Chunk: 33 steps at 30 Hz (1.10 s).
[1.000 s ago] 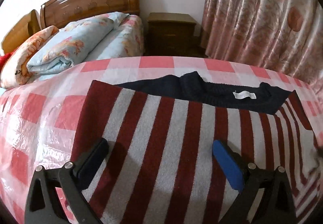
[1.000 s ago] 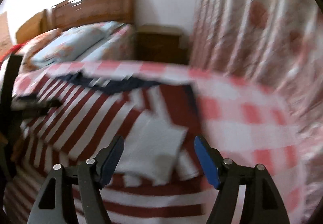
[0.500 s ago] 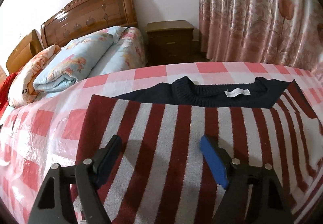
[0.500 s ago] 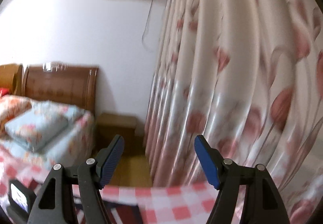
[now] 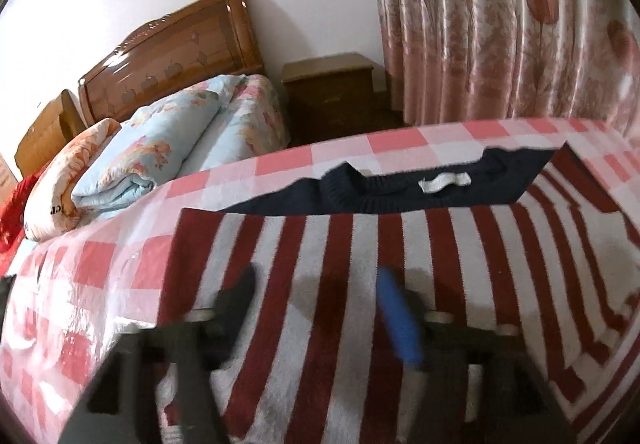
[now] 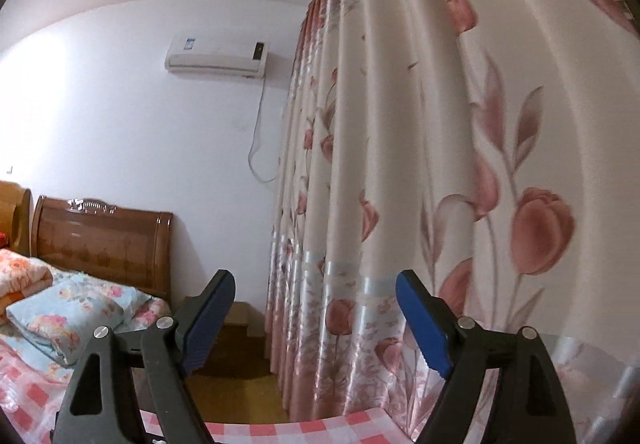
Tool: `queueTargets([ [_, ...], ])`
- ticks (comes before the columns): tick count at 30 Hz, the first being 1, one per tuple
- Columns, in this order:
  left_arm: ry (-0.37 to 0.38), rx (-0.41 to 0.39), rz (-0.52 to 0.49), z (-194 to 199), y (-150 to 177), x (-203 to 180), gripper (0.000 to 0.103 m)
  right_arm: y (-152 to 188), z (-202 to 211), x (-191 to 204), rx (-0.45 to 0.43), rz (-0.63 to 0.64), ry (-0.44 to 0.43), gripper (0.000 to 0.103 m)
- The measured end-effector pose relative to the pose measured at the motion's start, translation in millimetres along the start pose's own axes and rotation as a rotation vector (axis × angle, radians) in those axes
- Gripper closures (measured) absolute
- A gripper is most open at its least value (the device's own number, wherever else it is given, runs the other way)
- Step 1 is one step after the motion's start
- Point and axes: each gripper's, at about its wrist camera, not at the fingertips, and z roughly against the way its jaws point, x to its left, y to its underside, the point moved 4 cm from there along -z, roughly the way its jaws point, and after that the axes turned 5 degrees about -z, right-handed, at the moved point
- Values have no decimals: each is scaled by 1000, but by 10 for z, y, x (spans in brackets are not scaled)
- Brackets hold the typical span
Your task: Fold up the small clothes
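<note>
A red and white striped sweater [image 5: 360, 284] with a navy collar [image 5: 400, 187] and a white label lies flat on the pink checked table cover [image 5: 100, 276]. My left gripper [image 5: 316, 292] is open and empty, low over the sweater's striped body, blurred by motion. My right gripper [image 6: 316, 308] is open and empty, raised and pointing at the curtain [image 6: 440, 163]; the sweater is out of its view.
A bed with a wooden headboard [image 5: 172, 55] and folded quilts [image 5: 148, 151] stands behind the table on the left. A wooden nightstand [image 5: 332, 87] sits beside the floral curtain [image 5: 500, 23]. An air conditioner [image 6: 216, 57] hangs on the wall.
The left gripper has narrowed somewhat and shifted over the sweater, still open. The right gripper swung up off the sweater and now faces the curtain and wall.
</note>
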Motion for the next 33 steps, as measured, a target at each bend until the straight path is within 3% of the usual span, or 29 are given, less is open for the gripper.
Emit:
queueTargets([
  [7,-5,-90,31,424,-9,61,0,-107,195,-115,-8,-14,2,17],
  [18,34,-269,130,1537,220,205,0,55,418,-142,29,1,-7,16],
  [22,58,-237,144,1680,564,277,0,316,389,-152,86,13,-28,15],
  [25,65,-173,158,1686,922,381,0,930,335,-158,234,32,-103,15],
  [30,42,-85,187,1725,1524,607,0,2574,462,-190,669,97,-268,17],
  [33,34,-51,215,1795,1838,727,0,3343,726,-418,898,5,-331,20],
])
